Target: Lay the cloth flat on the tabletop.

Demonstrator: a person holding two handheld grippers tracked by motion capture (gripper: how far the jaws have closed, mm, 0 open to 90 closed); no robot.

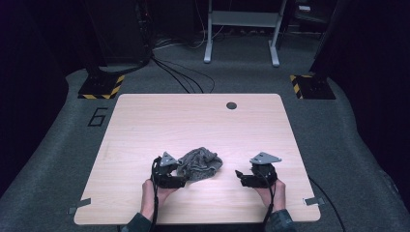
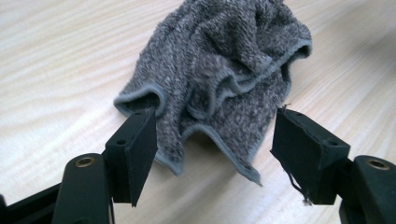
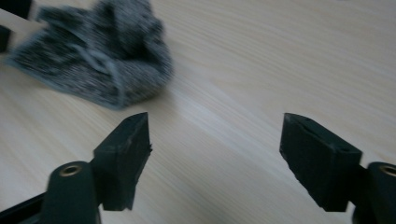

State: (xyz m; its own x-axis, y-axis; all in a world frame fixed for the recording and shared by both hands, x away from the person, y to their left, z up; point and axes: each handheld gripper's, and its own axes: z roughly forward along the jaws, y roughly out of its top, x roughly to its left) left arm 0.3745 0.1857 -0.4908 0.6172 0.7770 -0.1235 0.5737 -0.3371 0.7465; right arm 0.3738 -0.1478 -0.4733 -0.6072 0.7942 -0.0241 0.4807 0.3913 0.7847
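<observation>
So on the left of the high view, your left hand [image 1: 155,189] has the left gripper [image 1: 185,180] lying low over the light wood-grain table [image 1: 203,121], pointing in at the crumpled grey terry cloth with the stitched hem [image 1: 199,163], which sits a bit left of the middle on the near half of the tabletop. In the left gripper view the black jaws stand apart with the near edge of the cloth [image 2: 219,74] hanging between them; the left pad sits right at a folded hem corner, maybe just brushing it, and the right pad is clear of the fabric, with a few loose threads stuck to it, so nothing is actually pinched. The cloth itself is bunched up in a heap, folds piled toward the far end and a couple of hem edges fanning out toward you. Moving right, there's a bare strip of table, then your right hand [image 1: 273,189] with the right gripper [image 1: 239,176], well apart from the cloth and aimed back toward it. In the right gripper view its jaws are wide with just tabletop [image 3: 261,60] between them, and the cloth [image 3: 100,60] shows blurry off at the upper left, beyond the left jaw tip.
</observation>
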